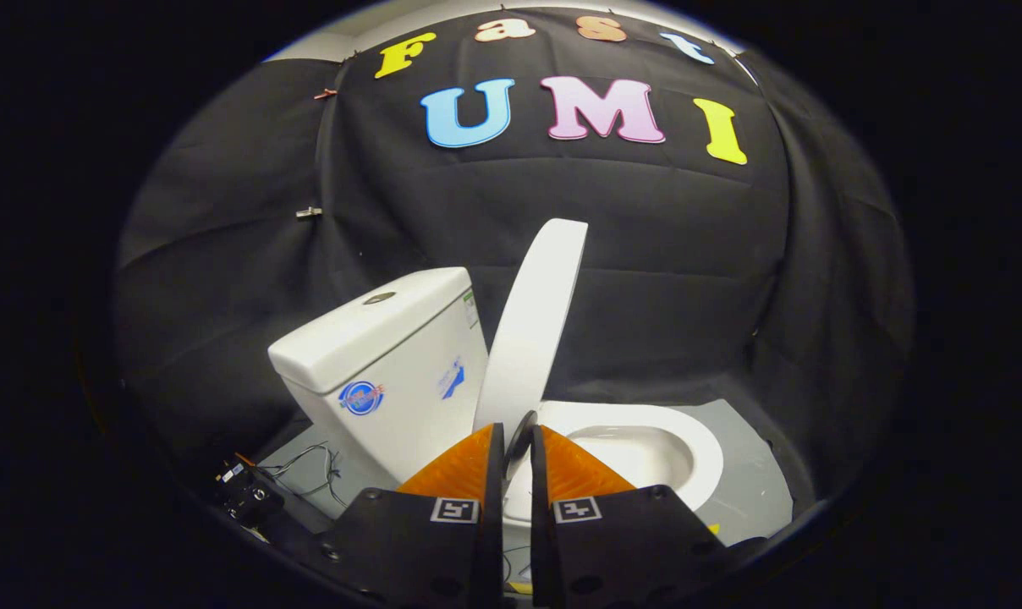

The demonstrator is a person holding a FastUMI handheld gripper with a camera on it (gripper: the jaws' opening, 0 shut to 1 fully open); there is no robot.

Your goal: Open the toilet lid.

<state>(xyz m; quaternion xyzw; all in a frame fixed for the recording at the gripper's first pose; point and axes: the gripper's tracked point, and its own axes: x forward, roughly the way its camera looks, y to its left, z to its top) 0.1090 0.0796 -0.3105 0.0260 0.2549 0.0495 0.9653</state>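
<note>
A black cloth wall hangs all around the booth, and a grey floor (pixel 752 486) lies under the toilet.

Closest in, the gripper (pixel 517 448) has its jaws almost closed, with just a thin gap between them. A small dark bit sticks up in that gap. It may be a hinge part or a piece of the gripper, and I cannot tell if the jaws are squeezing it or holding nothing.

Just past the jaws is the white seat ring (pixel 706 448) around the bowl. The toilet lid (pixel 532 326) stands up from right ahead of the jaws, nearly straight, tipping a little toward the tank (pixel 384 364). The tank sits just beside the lid, on its left. Some wires and a small black box (pixel 244 495) lie on the floor near the tank's foot.

I think the lifting is almost done. The lid looks open but may not be resting on the tank yet. Next, a soft push would lean it back, then the gripper should pull away slowly so the lid does not fall down.
</note>
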